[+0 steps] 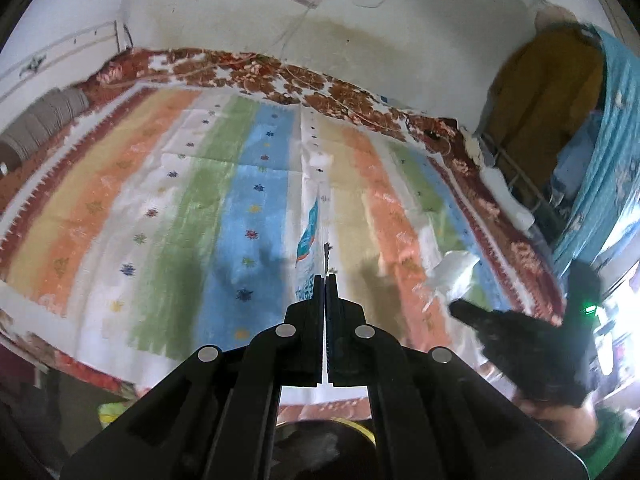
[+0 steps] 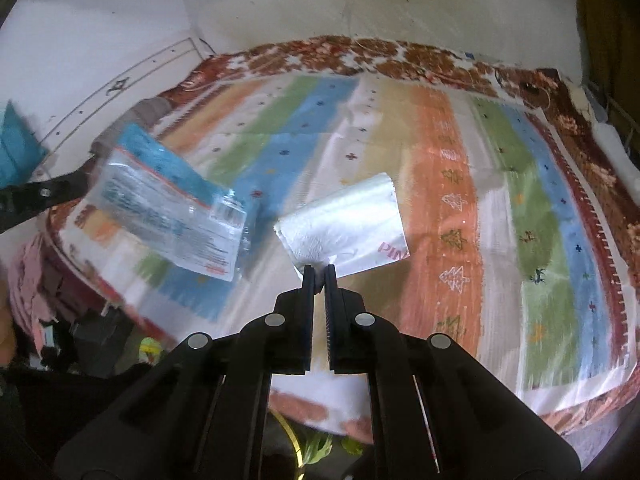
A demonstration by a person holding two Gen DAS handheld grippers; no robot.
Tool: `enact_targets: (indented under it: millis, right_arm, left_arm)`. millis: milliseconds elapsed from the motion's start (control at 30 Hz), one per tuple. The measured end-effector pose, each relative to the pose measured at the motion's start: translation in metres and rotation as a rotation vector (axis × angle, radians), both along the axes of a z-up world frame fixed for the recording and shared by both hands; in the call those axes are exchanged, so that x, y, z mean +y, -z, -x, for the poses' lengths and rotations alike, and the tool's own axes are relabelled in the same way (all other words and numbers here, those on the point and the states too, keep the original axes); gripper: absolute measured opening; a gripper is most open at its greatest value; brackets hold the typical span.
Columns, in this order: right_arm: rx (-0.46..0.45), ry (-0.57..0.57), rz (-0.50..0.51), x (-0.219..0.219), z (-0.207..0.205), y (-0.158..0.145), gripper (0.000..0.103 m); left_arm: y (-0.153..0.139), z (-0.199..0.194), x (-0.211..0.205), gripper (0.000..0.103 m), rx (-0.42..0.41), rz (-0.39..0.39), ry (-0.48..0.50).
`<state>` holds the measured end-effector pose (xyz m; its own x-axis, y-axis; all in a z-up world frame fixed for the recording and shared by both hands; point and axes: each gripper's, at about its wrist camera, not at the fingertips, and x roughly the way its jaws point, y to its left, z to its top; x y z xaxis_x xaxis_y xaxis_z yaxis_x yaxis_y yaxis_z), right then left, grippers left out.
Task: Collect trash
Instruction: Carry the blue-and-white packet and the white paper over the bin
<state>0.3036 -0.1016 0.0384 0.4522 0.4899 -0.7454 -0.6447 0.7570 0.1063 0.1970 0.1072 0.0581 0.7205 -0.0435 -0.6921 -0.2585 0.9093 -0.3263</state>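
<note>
Clear crinkled plastic with blue print — a flat wrapper (image 2: 176, 216) — hangs edge-on from the left tool (image 1: 325, 278), whose jaws are clamped tight on its lower edge; seen from the right wrist it floats above the bed at the left. A white paper wrapper (image 2: 344, 224) with pink lettering is pinched at its bottom corner in the right tool (image 2: 319, 270), the jaws nearly closed on it. Both pieces are off the striped bedspread (image 2: 440, 200), held in the air over it.

So the pick-up part looks done for these two items. What remains, I judge, is dropping them — a dark, yellow-rimmed container (image 1: 320, 440) shows just below the tools at the bottom of both views, possibly the bin, though I cannot tell for sure. No other loose trash is plain on the bedspread; blur leaves the far edges uncertain.
</note>
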Motion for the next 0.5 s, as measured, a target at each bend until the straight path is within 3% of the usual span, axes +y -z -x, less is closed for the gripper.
enact_targets:
  millis: [233, 500]
  right_arm:
    - [-0.026, -0.032, -0.014, -0.01, 0.054, -0.014, 0.004]
    - [-0.003, -0.043, -0.023, -0.025, 0.104, -0.007, 0.004]
  left_arm:
    - [-0.001, 0.039, -0.006, 0.0, 0.005, 0.023, 0.016]
    - [-0.004, 0.079, -0.029, 0.0, -0.064, 0.031, 0.129]
